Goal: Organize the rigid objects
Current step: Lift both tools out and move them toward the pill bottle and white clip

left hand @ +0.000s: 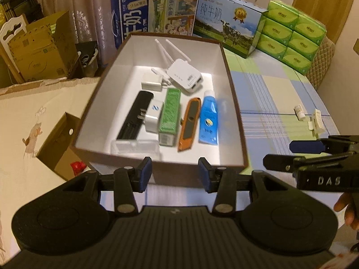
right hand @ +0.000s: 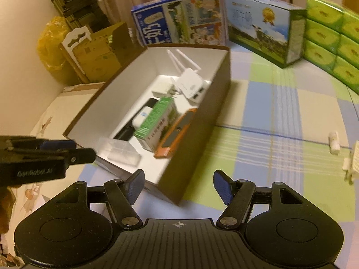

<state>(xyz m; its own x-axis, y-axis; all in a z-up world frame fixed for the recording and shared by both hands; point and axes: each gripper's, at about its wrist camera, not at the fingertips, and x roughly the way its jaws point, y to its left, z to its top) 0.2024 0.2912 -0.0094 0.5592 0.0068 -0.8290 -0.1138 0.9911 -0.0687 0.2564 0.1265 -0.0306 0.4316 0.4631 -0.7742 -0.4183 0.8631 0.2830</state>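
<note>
A brown box with a white inside [left hand: 233, 103] [right hand: 202, 134] stands on the checked cloth. In it lie a white router [left hand: 185, 76] [right hand: 190, 85], a white adapter [left hand: 151, 86], a black remote [left hand: 135, 116], a white plug [left hand: 153, 117], a green carton [left hand: 170, 116] [right hand: 157, 123], an orange utility knife [left hand: 189, 123] [right hand: 177, 132], a blue tube [left hand: 209, 118] and a clear case [left hand: 134, 149] [right hand: 120, 151]. My left gripper [left hand: 175, 174] is open and empty before the box's near wall. My right gripper [right hand: 178, 187] is open and empty at the box's near corner.
Two small white items [left hand: 299, 112] [left hand: 316, 121] lie on the cloth to the right, also in the right wrist view [right hand: 334, 143] [right hand: 354, 161]. Milk cartons [left hand: 154, 11] and green tissue packs [left hand: 291, 33] stand behind the box. Cardboard boxes [left hand: 38, 49] sit at the left.
</note>
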